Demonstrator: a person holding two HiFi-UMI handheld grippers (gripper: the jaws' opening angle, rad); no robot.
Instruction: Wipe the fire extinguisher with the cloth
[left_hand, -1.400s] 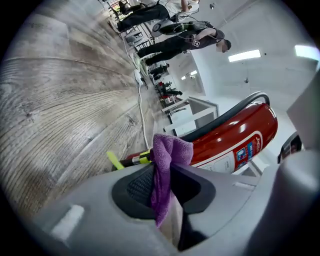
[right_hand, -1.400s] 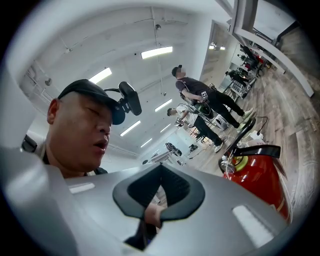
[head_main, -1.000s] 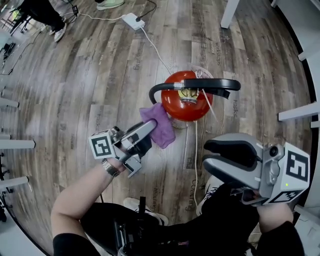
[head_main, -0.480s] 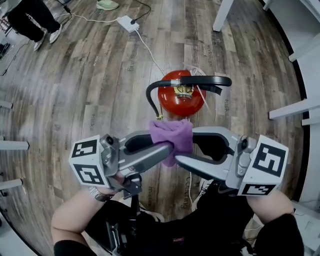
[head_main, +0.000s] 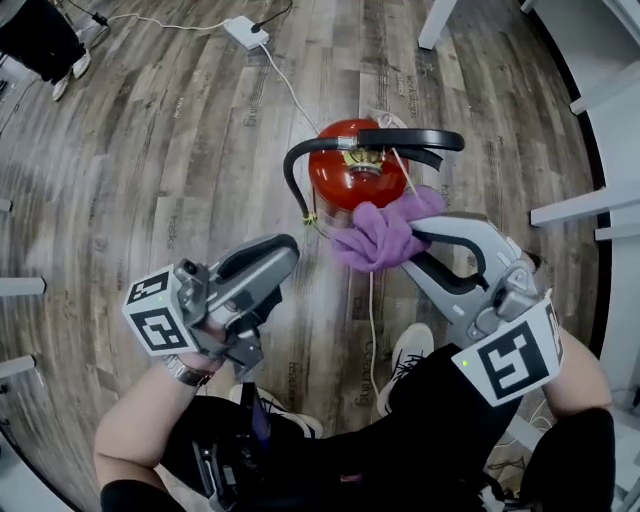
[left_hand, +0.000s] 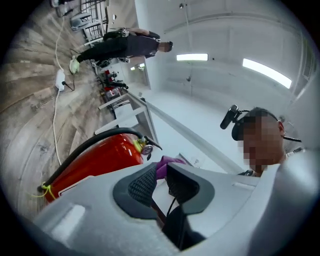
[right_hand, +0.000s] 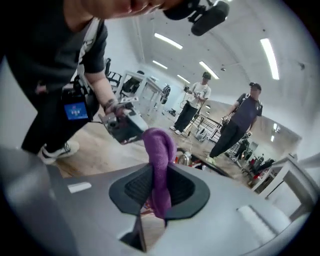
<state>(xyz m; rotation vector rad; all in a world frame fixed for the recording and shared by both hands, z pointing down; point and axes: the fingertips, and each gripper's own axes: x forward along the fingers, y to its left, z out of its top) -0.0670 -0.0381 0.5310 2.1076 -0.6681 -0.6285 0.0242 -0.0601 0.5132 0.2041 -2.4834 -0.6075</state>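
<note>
A red fire extinguisher (head_main: 340, 190) with a black handle (head_main: 410, 140) and a black hose (head_main: 290, 175) stands on the wood floor. It also shows in the left gripper view (left_hand: 100, 160). My right gripper (head_main: 415, 238) is shut on a purple cloth (head_main: 380, 240), which lies against the near side of the extinguisher under the handle. Its jaws have just been closing, and the cloth (right_hand: 159, 145) hangs between them (right_hand: 156, 184). My left gripper (head_main: 290, 250) is off to the left of the extinguisher. Its jaws (left_hand: 159, 172) have just been closing and show a narrow gap with nothing in it.
A white power strip (head_main: 240, 30) lies on the floor behind, its cable running toward the extinguisher. White table legs stand at the back (head_main: 435, 25) and right (head_main: 590, 205). My shoe (head_main: 405, 355) is near the base. Two people (right_hand: 245, 120) stand farther off.
The left gripper has let go of the cloth and drawn back to the lower left. The right gripper has rolled and carried the cloth forward against the extinguisher.
</note>
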